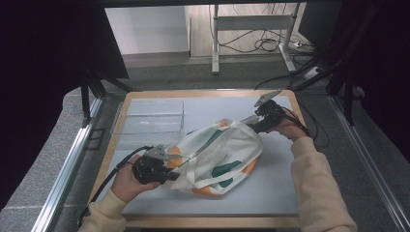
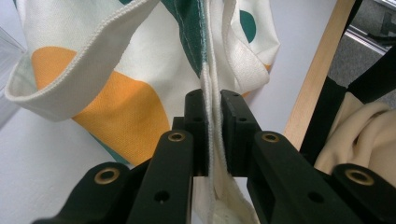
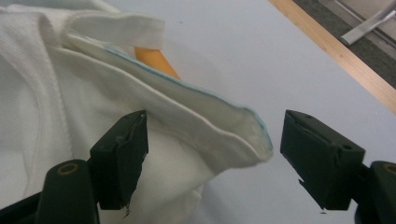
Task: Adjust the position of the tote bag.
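A white cloth bag (image 1: 217, 157) with orange and green patches lies on the pale mat in the middle of the table. At its left end my left gripper (image 1: 175, 167) is shut on the bag's hem; in the left gripper view the jaws (image 2: 212, 107) pinch a seamed fold of the bag (image 2: 116, 93) between the pads. My right gripper (image 1: 252, 121) is at the bag's far right end, open. In the right gripper view its jaws (image 3: 212, 140) stand wide apart, with the bag's doubled rim (image 3: 187, 107) reaching between them and touching neither pad.
A clear plastic tray (image 1: 150, 116) sits on the back left of the table. The wooden table edge (image 1: 208, 221) runs along the front. Beyond the table stand metal desk legs (image 1: 215, 43) and loose cables (image 1: 270, 43) on the floor.
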### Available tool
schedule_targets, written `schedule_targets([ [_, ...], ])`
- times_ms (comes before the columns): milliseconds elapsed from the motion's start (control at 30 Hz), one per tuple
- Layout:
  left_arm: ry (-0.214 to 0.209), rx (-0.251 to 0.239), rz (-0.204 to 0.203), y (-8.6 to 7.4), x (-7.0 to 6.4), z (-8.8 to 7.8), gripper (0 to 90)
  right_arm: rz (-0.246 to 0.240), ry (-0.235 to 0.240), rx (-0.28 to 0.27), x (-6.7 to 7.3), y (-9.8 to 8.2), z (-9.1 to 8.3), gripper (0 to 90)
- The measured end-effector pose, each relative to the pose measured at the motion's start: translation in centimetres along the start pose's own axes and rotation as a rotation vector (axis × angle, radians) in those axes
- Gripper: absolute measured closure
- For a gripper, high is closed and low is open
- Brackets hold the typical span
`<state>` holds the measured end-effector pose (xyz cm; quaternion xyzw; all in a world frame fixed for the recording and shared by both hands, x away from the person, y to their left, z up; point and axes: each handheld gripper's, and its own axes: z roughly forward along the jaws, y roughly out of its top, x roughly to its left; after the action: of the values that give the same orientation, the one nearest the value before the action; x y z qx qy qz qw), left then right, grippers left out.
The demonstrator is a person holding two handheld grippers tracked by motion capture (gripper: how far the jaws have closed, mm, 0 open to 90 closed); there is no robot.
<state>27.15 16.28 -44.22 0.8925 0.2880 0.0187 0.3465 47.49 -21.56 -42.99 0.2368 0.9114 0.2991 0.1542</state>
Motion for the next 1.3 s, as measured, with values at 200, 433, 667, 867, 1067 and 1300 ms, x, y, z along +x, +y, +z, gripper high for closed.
schedule_targets([
  [200, -0.001, 0.001, 0.001, 0.0, 0.0, 0.0, 82.5, -0.048, 0.031, 0.023, -0.1, 1.0, 0.1, 33.2],
  [433, 0.0, 0.006, 0.004, 0.0, 0.0, 0.2, 82.5, -0.041, 0.031, 0.108, -0.3, 0.6, 0.5, 64.3],
  [667, 0.002, 0.001, 0.002, 0.0, 0.1, 0.1, 82.2, -0.058, 0.075, 0.138, -0.5, 0.3, -0.1, 81.0],
  [867, 0.013, 0.001, -0.005, -0.1, 0.1, 0.0, 82.2, -0.023, 0.081, 0.132, -0.3, -0.1, -0.7, 83.4],
  [1067, 0.021, 0.006, -0.01, -0.1, 0.3, -0.2, 82.9, 0.015, 0.08, 0.094, -0.2, -0.5, -1.7, 83.8],
  [1300, 0.043, 0.004, -0.017, 0.0, 0.3, -0.4, 84.1, 0.066, 0.1, 0.034, -0.2, -1.8, -3.6, 84.1],
])
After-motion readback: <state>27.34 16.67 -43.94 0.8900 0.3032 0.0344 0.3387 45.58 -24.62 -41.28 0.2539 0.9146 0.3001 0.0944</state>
